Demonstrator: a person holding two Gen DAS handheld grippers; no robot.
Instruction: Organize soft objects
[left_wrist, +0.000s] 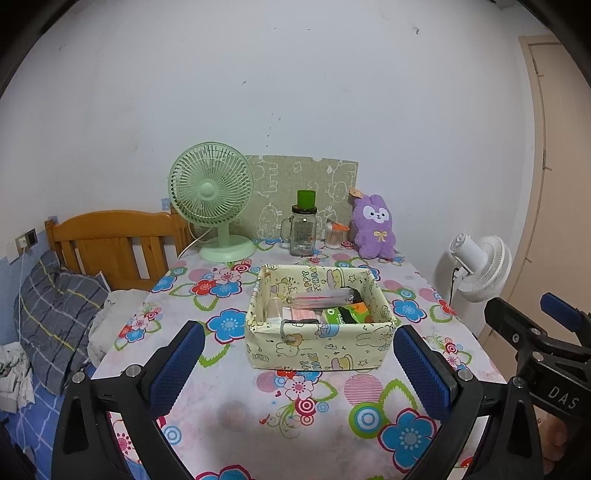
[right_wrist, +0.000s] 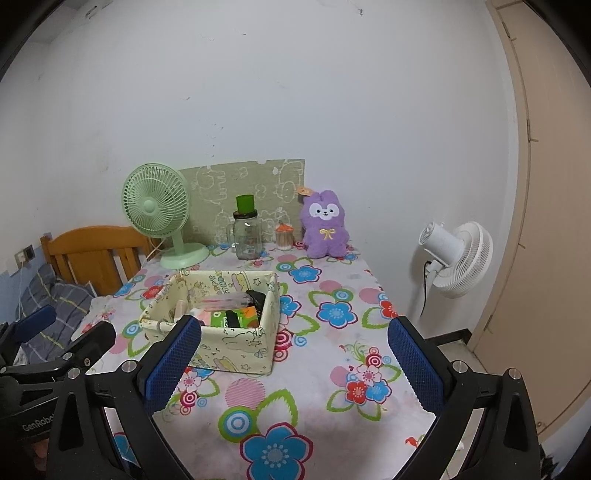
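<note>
Floral tablecloth (right_wrist: 332, 369) lies bare before both wide-open, empty jaws (fabric basket (left_wrist: 317, 332) mid-table, plush (right_wrist: 325, 225) seemingly near the back edge).

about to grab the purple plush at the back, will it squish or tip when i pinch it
The plush looks fluffy and stuffed, so it will probably squash and feel light. It sits upright near the wall, so a push may topple it. Its fuzzy pile should grip the textured pads well. Both tongs are open.

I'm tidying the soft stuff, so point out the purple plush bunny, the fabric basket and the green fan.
purple plush bunny (left_wrist: 373, 229): left wrist view, on its belly.
fabric basket (left_wrist: 317, 349): left wrist view, on its front wall.
green fan (right_wrist: 149, 205): right wrist view, on the grille's hub.
</note>
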